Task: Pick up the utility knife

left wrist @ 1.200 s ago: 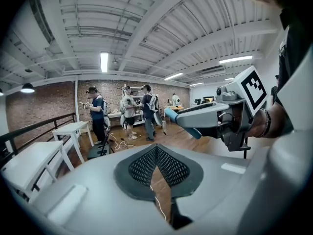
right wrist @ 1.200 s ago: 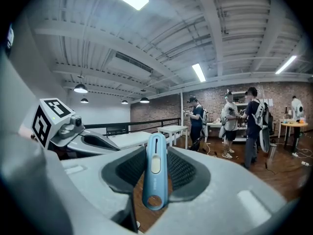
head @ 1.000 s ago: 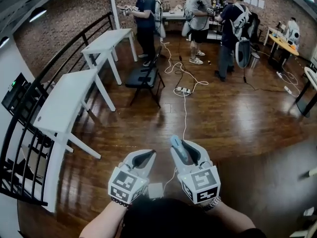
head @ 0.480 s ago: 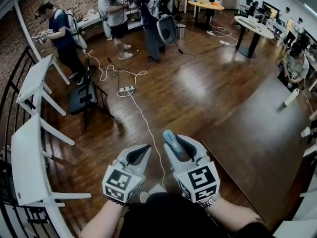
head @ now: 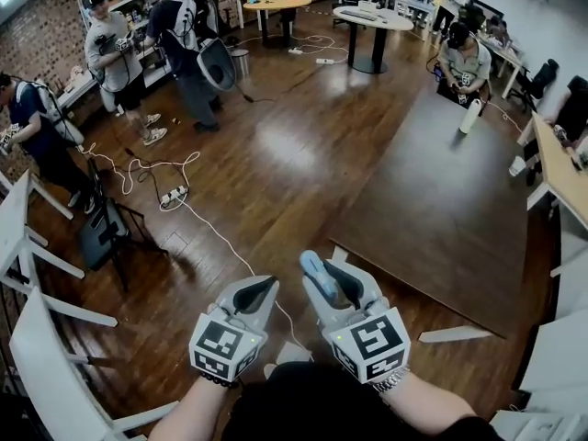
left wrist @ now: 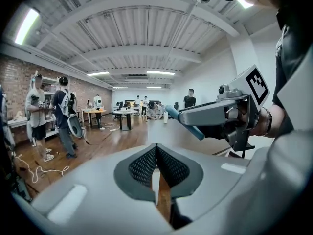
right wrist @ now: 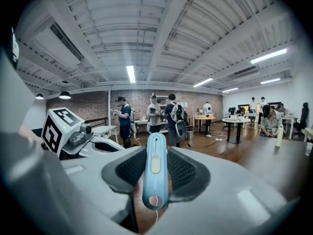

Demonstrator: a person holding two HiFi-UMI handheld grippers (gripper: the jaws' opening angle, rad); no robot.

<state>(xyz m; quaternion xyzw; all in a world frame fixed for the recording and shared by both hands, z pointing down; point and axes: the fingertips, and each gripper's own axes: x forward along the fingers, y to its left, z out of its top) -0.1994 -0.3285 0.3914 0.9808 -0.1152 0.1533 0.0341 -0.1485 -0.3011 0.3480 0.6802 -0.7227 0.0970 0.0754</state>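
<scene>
My right gripper (right wrist: 155, 156) is clamped on the blue utility knife (right wrist: 155, 187), which sticks out past its tips. Just beside it, my left gripper (left wrist: 156, 153) has its jaws pressed together on nothing. Beyond both lie the wooden floor (head: 276, 182) and some standing people (head: 188, 39).

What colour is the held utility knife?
Light blue; the utility knife shows best in the right gripper view.

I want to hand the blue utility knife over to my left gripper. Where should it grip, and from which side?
Take the utility knife by the free end sticking out past the right gripper's tips; its middle is clamped there and the holed tail sits back between the jaws. The left gripper, shut alongside, would probably open and come in from the left, across the slim body.
</scene>
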